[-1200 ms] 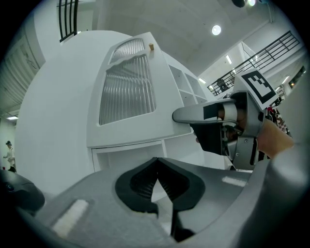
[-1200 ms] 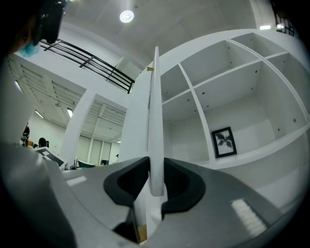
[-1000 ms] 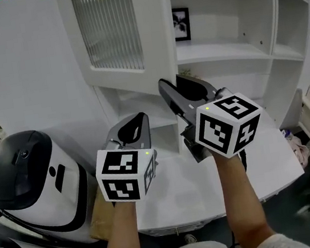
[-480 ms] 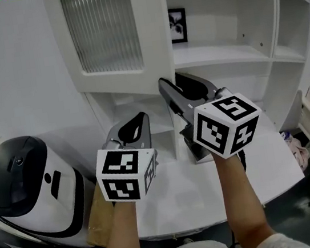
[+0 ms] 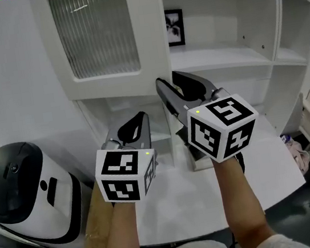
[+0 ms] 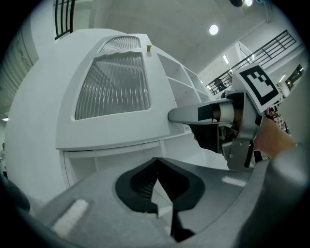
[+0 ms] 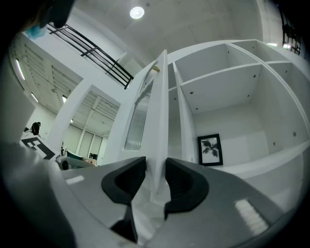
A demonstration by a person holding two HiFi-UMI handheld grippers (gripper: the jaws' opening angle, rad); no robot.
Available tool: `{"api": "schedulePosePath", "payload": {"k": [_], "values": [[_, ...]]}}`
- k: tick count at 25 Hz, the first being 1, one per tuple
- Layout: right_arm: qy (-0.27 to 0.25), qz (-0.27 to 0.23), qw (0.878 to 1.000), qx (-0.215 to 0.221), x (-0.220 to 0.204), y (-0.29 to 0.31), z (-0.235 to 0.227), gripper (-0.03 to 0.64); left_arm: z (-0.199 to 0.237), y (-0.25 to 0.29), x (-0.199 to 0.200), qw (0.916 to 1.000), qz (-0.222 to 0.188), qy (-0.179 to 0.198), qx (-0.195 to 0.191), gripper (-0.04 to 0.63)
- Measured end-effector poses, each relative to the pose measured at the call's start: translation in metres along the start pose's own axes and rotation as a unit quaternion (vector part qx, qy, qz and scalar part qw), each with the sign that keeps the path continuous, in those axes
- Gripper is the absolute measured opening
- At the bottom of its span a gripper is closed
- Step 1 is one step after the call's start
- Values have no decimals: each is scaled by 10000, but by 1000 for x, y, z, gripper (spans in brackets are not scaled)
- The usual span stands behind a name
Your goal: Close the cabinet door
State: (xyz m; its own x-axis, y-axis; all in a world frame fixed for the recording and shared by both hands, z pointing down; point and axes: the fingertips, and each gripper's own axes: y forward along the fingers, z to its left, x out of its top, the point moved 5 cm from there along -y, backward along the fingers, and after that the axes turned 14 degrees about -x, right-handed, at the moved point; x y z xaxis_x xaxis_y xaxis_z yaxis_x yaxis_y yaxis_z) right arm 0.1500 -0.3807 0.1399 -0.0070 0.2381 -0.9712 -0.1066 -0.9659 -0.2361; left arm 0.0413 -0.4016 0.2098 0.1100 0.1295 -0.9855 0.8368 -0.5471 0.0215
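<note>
The white cabinet door [image 5: 101, 36] with its ribbed glass pane stands swung out to the left of the open shelves [image 5: 231, 57]. My right gripper [image 5: 169, 81] straddles the door's free edge [image 7: 157, 121]. Its jaws are opening, with the edge still between them and very little room on either side [image 7: 156, 162]. My left gripper [image 5: 141, 117] hangs lower and to the left, in front of the cabinet's lower part, shut with nothing in it [image 6: 156, 162]. The left gripper view shows the door's front [image 6: 114, 87] and the right gripper [image 6: 177, 115] at its edge.
A framed black-and-white picture [image 5: 174, 27] leans at the back of the middle shelf. A white table [image 5: 267, 179] lies under both arms. A white machine with a black top [image 5: 20, 187] stands at the lower left, with a brown cardboard piece [image 5: 97, 221] beside it.
In the head view the door's free edge has shifted left and its face looks broader. The white machine has slid to the left. Both grippers keep about the same places in the picture.
</note>
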Motion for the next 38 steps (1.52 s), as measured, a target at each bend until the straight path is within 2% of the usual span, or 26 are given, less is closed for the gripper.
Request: {"api": "schedulePosePath", "payload": {"k": [17, 38], "values": [[6, -71, 9996, -279, -9, 35, -26, 176, 22, 33, -6, 9999, -22, -141, 47, -2], [84, -55, 9994, -319, -18, 66, -42, 176, 40, 48, -13, 9998, 48, -167, 136, -2]]}}
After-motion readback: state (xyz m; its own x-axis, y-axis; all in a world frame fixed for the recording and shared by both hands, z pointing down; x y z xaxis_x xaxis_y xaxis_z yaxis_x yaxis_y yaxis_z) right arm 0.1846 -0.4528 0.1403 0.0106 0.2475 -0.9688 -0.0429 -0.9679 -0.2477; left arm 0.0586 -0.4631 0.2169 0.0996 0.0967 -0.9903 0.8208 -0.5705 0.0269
